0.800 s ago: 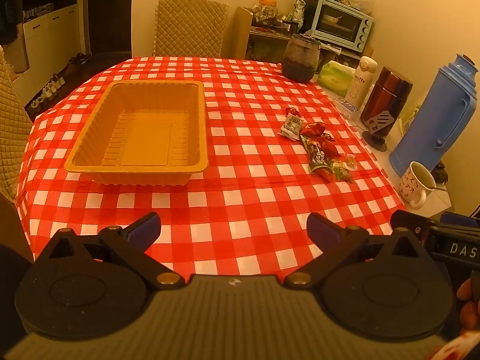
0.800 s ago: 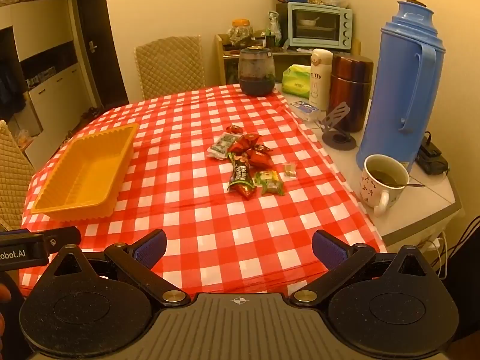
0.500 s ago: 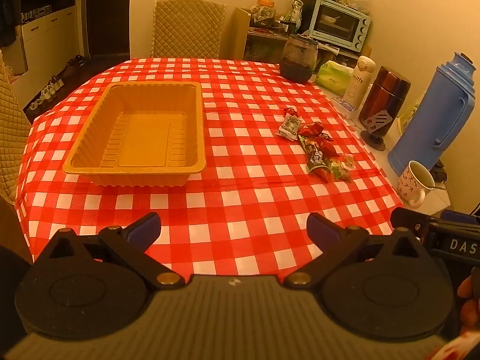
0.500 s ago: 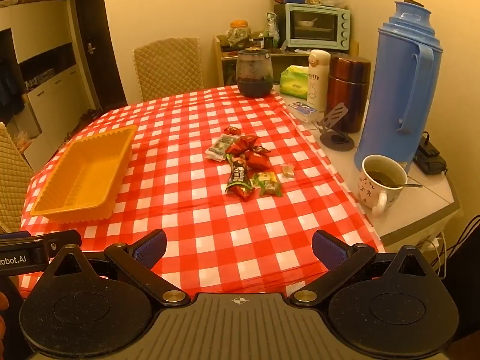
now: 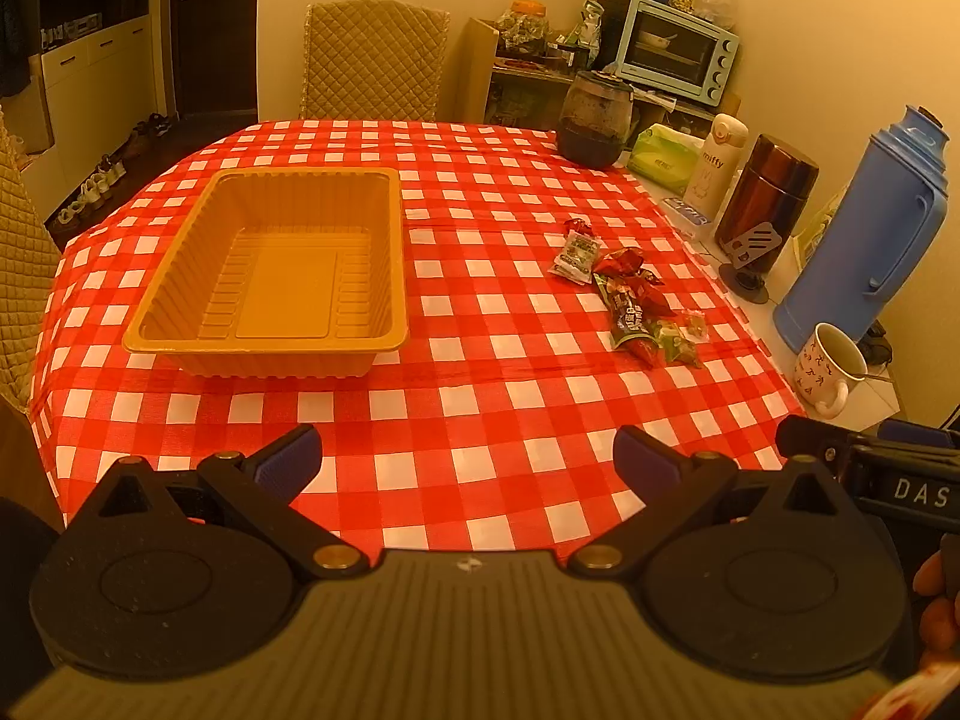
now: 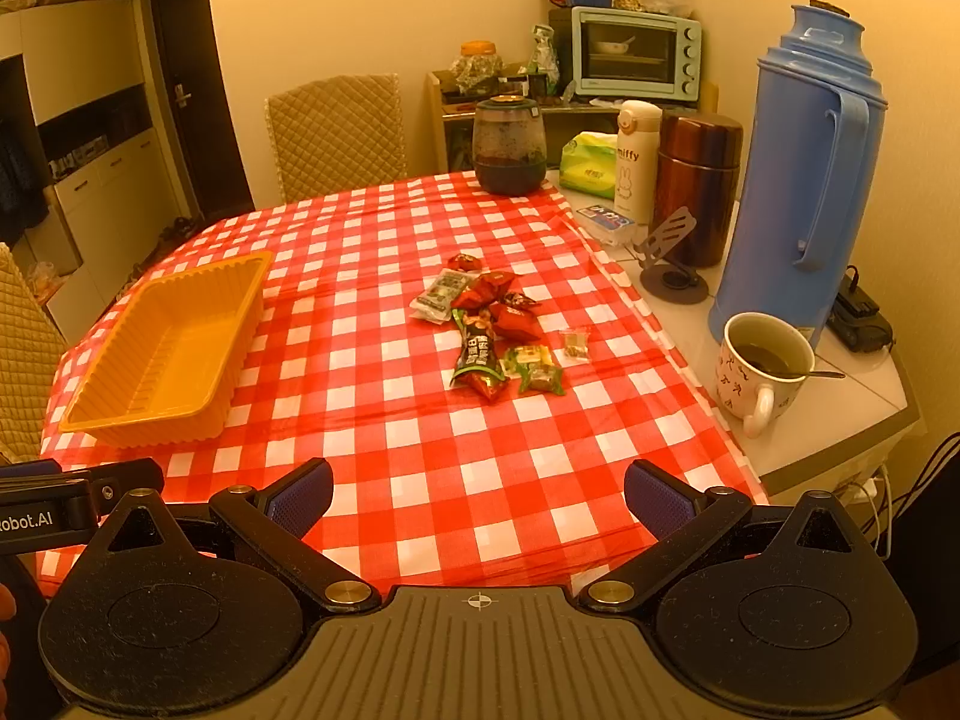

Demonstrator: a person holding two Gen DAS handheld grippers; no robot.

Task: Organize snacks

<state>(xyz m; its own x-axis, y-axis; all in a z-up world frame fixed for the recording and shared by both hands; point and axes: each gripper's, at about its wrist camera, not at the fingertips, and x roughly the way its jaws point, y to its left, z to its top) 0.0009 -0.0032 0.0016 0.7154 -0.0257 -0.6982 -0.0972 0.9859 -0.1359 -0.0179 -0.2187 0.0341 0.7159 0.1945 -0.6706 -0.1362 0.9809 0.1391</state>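
Observation:
An empty yellow plastic tray [image 5: 180,343] [image 6: 129,420] sits on the left of the red checked tablecloth [image 5: 480,408]. A small pile of wrapped snacks [image 5: 630,300] [image 6: 486,324] lies to its right, with a long dark packet [image 6: 477,354], red wrappers and small green sweets. My left gripper [image 5: 468,456] is open and empty, held above the table's near edge, well short of the tray. My right gripper [image 6: 478,489] is open and empty, near the front edge, short of the snacks.
On the white counter at the right stand a blue thermos [image 6: 798,180], a mug with a spoon [image 6: 759,369], a brown flask [image 6: 696,180] and a white bottle [image 6: 636,162]. A dark jar [image 6: 510,144] sits at the table's far edge. Quilted chairs [image 5: 372,60] stand around.
Both grippers have drifted back and up slightly; the view of the table has widened a little. Both stay open and empty. Nothing on the table has moved.

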